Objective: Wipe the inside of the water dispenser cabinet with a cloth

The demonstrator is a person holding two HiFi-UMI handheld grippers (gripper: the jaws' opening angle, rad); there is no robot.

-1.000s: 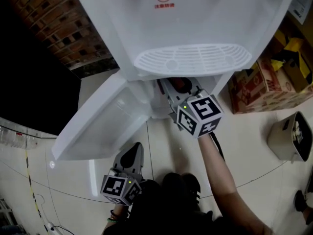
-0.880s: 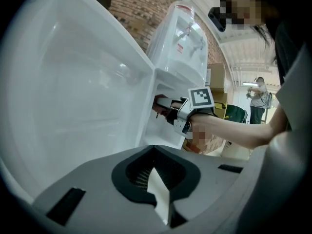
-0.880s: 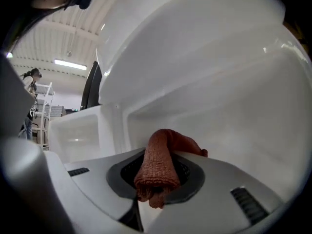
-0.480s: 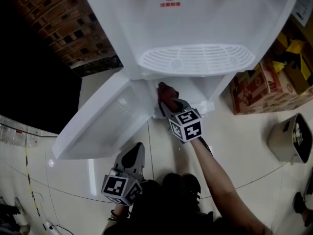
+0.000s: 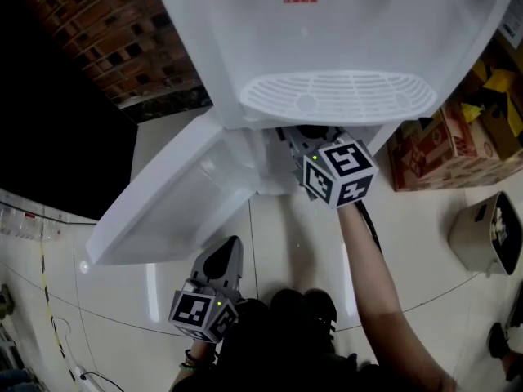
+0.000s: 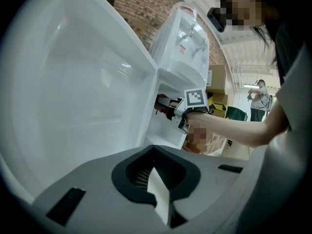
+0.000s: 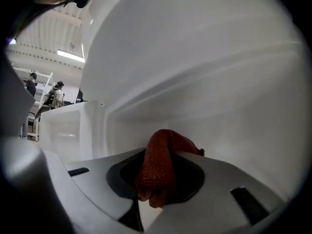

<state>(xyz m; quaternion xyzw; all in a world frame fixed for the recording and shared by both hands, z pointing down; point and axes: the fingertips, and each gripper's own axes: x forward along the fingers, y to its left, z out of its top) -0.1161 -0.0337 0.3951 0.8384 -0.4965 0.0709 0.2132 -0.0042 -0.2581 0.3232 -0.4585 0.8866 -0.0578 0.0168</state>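
The white water dispenser (image 5: 351, 23) stands with its lower cabinet door (image 5: 172, 194) swung open to the left. My right gripper (image 5: 309, 140) reaches into the cabinet under the drip tray (image 5: 339, 96), so its tips are hidden there. In the right gripper view it is shut on a red-brown cloth (image 7: 162, 165) close to the white inner wall (image 7: 234, 126). The left gripper view shows that cloth (image 6: 161, 101) at the cabinet's mouth. My left gripper (image 5: 221, 261) hangs low near the person's body, apart from the door, shut and holding nothing (image 6: 156, 179).
Cardboard boxes (image 5: 445, 149) stand right of the dispenser. A beige bin (image 5: 490, 235) sits on the tiled floor further right. A brick wall (image 5: 106, 31) is behind on the left. People stand far off (image 7: 54, 97).
The right gripper drew the cloth out toward the door edge, then pushed back right and deeper under the drip tray. The left gripper has stayed put.
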